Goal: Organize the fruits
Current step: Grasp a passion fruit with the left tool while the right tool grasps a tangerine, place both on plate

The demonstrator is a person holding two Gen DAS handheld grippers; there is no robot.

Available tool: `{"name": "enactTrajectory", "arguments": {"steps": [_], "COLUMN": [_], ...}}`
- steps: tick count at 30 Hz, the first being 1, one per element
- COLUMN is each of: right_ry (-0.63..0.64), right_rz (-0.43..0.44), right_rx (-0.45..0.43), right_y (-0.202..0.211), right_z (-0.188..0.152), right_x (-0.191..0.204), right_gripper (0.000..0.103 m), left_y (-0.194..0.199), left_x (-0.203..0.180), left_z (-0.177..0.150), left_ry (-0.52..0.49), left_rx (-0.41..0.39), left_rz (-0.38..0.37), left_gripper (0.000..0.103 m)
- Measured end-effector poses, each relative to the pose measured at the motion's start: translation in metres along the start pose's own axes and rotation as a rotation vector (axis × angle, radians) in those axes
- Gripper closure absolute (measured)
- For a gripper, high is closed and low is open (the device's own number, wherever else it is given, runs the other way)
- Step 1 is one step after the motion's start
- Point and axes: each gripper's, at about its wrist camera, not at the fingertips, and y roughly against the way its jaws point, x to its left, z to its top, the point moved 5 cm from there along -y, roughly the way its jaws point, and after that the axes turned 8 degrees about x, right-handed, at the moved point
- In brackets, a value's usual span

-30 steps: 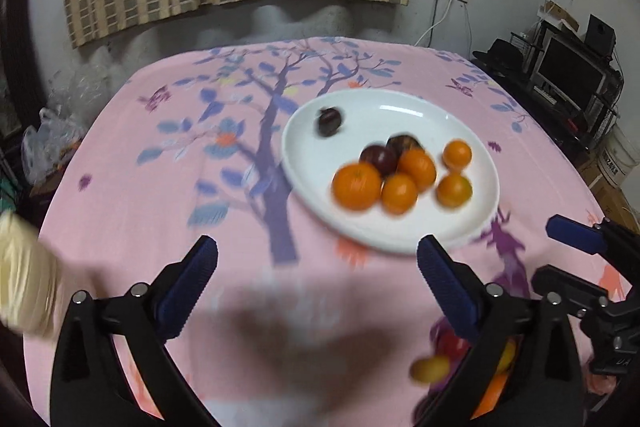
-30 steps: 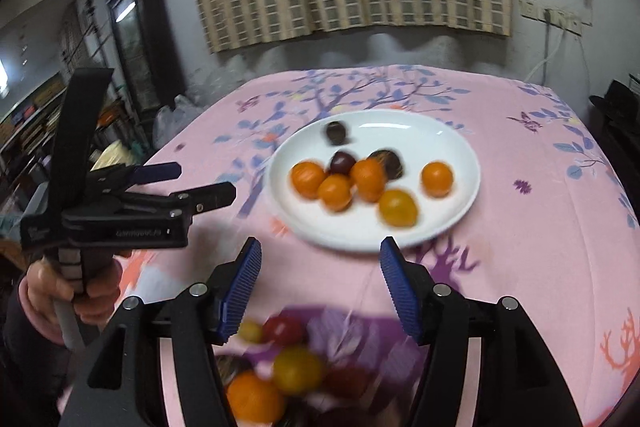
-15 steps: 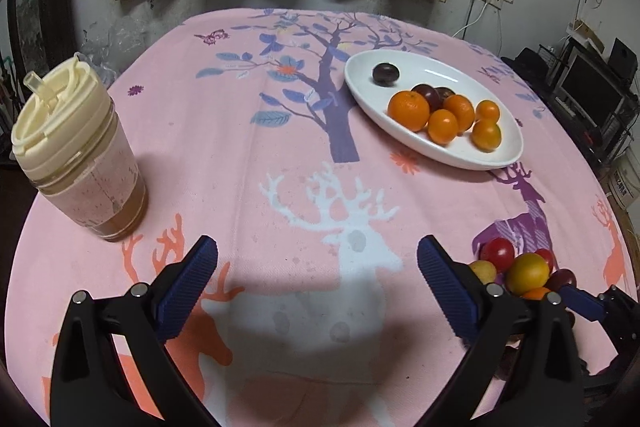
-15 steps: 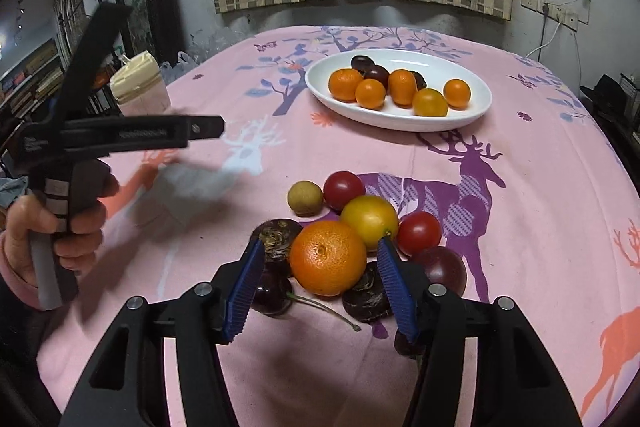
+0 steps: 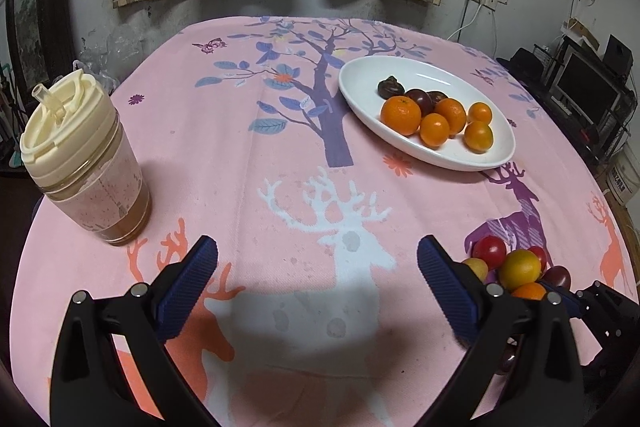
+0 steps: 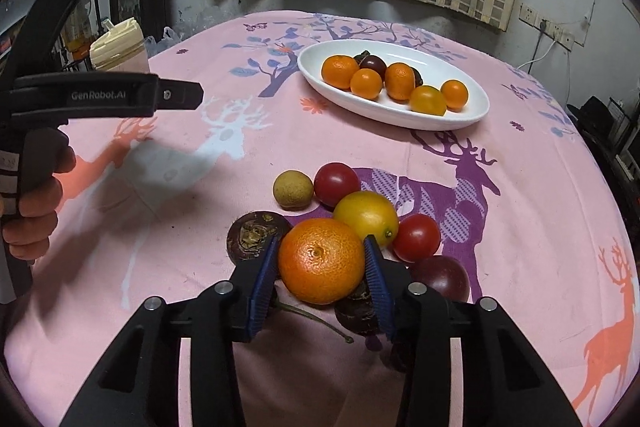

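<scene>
Both pads of the right gripper [image 6: 320, 261] squeezed the big orange [image 6: 322, 261]; its jaws had just been closing. Lifting might roll the yellow fruit [image 6: 366, 213] touching the orange away.

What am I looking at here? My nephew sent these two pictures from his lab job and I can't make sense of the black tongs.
No robot: a person holds a hand-squeezed gripper in each hand, each with a camera looking along its blue-padded jaws. One picture is from the left gripper, open over bare pink tablecloth beside a lidded cup. The other is from the right gripper, whose jaws have just been closing and now press on an orange in a loose fruit pile. A white plate farther back already holds oranges and dark fruits.
</scene>
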Motion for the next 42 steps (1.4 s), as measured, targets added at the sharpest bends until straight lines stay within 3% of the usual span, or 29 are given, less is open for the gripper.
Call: {"name": "enactTrajectory", "arguments": {"steps": [4,7,10,12,19,27,30,37,42], "right_ry": [-0.127,-0.197,-0.238,-0.248,-0.241,-0.291,-0.301,-0.316,-0.31], "right_rz": [0.138,0.138,0.133,0.133,0.138,0.166,0.171,0.172,0.172], "right_rx": [-0.051,-0.12,-0.136,-0.134,-0.158,-0.173,-0.178,-0.172,-0.149], "right_y": [0.014,0.028,0.031,0.031,0.039,0.046,0.048,0.046,0.041], "right_z": [0.005,0.008,0.007,0.007,0.009,0.006,0.005,0.004,0.005], "right_x": [-0.021,-0.037,-0.047,-0.05,-0.05,-0.061,-0.063,-0.067,-0.067], "right_gripper": [0.06,0.06,0.06,0.06,0.06,0.06,0.06,0.06,0.06], "left_y": [-0.005,-0.009,-0.014,-0.02,-0.019,-0.028,-0.028,-0.02,-0.003], "left_x": [-0.017,-0.044,-0.069,-0.077,-0.095,-0.117,-0.117,-0.113,-0.104], "left_z": [-0.007,-0.02,-0.033,-0.039,-0.044,-0.057,-0.059,-0.063,-0.042], "left_ry": [-0.07,-0.185,-0.28,-0.284,-0.222,-0.267,-0.268,-0.246,-0.264], "left_rx": [0.047,0.091,0.13,0.166,0.215,0.264,0.261,0.276,0.207], "left_rz": [-0.081,-0.175,-0.226,-0.258,-0.359,-0.267,-0.235,-0.275,-0.313], "left_gripper": [0.005,0.006,0.028,0.039,0.042,0.047,0.057,0.061,0.061]}}
